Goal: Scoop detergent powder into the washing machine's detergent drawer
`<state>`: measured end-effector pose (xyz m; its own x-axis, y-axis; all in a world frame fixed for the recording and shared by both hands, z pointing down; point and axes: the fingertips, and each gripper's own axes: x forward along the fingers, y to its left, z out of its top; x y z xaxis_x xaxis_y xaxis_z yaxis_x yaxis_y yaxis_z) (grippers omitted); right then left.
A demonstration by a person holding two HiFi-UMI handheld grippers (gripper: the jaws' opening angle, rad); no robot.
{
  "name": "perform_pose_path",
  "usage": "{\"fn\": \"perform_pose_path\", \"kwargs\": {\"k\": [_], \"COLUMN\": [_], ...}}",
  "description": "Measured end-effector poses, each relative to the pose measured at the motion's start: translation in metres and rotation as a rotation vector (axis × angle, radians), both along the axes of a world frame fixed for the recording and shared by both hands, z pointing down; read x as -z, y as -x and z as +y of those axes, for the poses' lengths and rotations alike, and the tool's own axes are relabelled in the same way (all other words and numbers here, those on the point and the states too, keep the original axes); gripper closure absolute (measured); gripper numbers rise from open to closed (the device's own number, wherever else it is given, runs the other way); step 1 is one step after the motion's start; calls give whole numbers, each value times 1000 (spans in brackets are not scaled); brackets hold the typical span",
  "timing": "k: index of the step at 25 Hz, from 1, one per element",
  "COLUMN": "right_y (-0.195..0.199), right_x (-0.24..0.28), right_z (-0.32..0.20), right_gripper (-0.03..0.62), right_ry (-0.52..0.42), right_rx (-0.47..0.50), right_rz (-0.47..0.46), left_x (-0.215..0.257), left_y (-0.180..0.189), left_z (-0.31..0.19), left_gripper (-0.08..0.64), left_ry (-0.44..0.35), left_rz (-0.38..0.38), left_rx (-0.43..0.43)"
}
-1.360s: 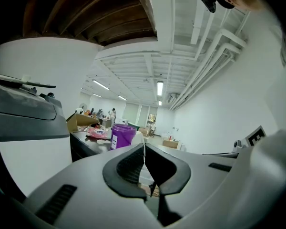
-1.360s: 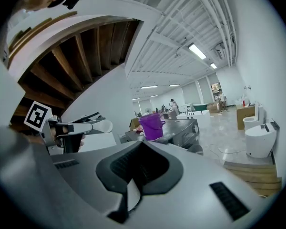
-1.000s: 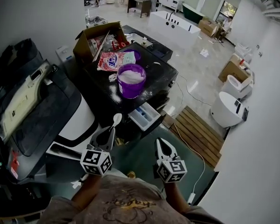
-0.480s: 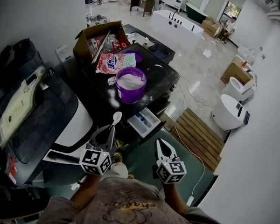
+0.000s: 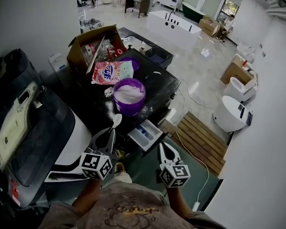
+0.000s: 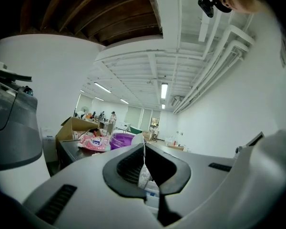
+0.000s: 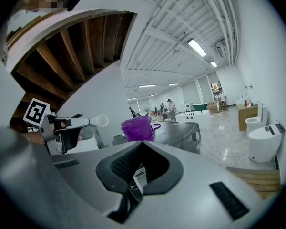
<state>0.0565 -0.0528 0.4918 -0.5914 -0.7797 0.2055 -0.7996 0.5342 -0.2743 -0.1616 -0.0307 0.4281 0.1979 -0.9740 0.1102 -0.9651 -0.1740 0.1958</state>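
Approach, we judge: our left claw (image 5: pixel 112 131) is clamped on the handle of a white spoon (image 5: pixel 117 121), which sits short of the purple tub of detergent powder (image 5: pixel 128 94) on the washer top (image 5: pixel 159 87). Our right claw (image 5: pixel 163 147) is closed on nothing. Next we dip into the tub, then carry the spoon level to the open detergent drawer (image 5: pixel 145 133) just below. Spilled powder (image 5: pixel 109 109) and a detergent bag (image 5: pixel 112 72) lie beside the tub, but neither blocks the path.

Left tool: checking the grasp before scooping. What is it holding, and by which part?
The left tool clamps a white spoon by its handle, bowl ahead.
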Motion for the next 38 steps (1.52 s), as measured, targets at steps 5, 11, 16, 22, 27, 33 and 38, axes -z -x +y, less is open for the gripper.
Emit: {"fn": "perform_pose_path", "kwargs": {"k": [5,11,16,22,27,33,38], "right_y": [11,25,30,35,34,37,43], "right_x": [1,12,10,15,12,17,19], "right_z": [-27,-58,-79,-96,-106,-126,-138], "right_gripper": [598,598,598,598,598,598,598], "right_ry": [-3,3,3,6,8,-7,-6], "right_rx": [-13,-48,-77,-131,-147,-117,-60], "right_rz": [-2,-32,-17,-22,1,3,-3], "left_x": [8,11,13,10,11,10,11], "left_y": [10,22,26,30,35,41,46], "left_z": [-36,-75,-102,-130,-142,-152,-156], "left_gripper": [537,537,537,537,537,537,537], "left_ry": [-28,-19,-23,-22,-10,-10,-4], "left_rz": [11,12,40,22,29,17,-12], "left_rx": [-22,-46,-82,-139,-146,-119,-80]}}
